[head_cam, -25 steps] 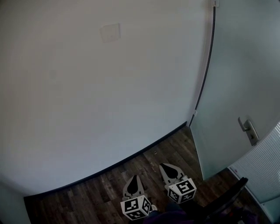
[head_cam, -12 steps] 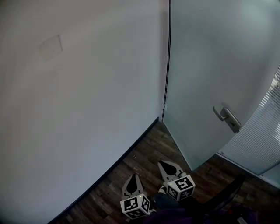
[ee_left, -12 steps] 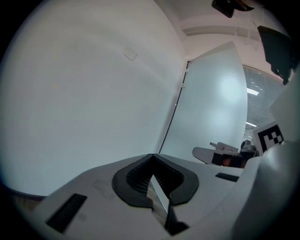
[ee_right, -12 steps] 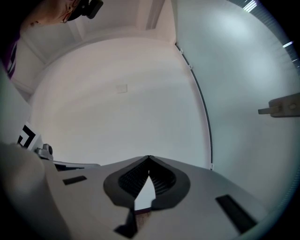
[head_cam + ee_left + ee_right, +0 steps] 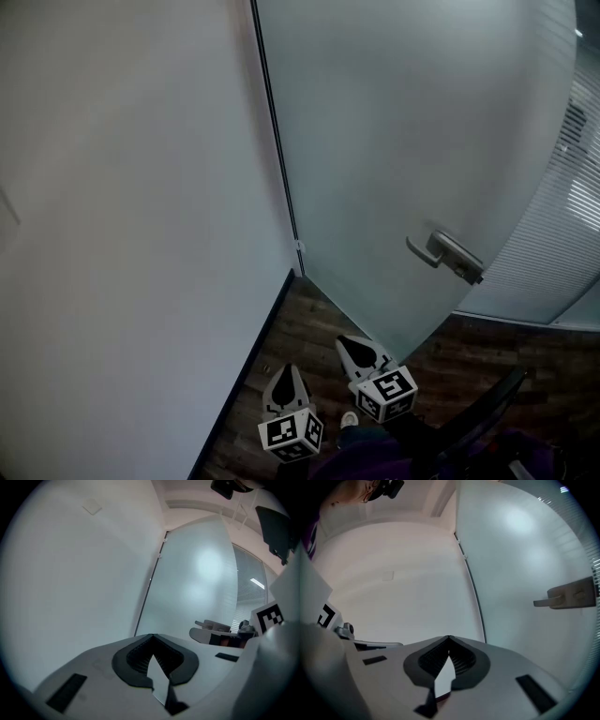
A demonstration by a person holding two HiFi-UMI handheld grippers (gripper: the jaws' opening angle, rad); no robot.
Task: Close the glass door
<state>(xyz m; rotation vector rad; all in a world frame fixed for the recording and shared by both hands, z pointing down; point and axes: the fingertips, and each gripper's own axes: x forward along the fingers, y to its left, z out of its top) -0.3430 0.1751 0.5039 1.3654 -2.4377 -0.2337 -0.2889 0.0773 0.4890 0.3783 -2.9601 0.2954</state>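
Jaws pressed together, nothing between them: that is how the left hand-held gripper and the right hand-held gripper both stand, held low and side by side over the dark wooden plank floor. Each carries its white cube of black square markers at the rear. In the left gripper view the left hand-held gripper's ribbed black pads meet at the tip, and the right gripper view shows the same of the right hand-held gripper.

Just ahead of the right one rises the tall frosted glass door, its bottom edge near that gripper's tip but apart from it. A grey metal lever handle sticks out from the door's right part, well above both grippers. The door's left edge meets the plain white wall along a dark vertical line, and a black skirting strip runs along the wall's foot. A ribbed translucent panel stands to the right of the door.
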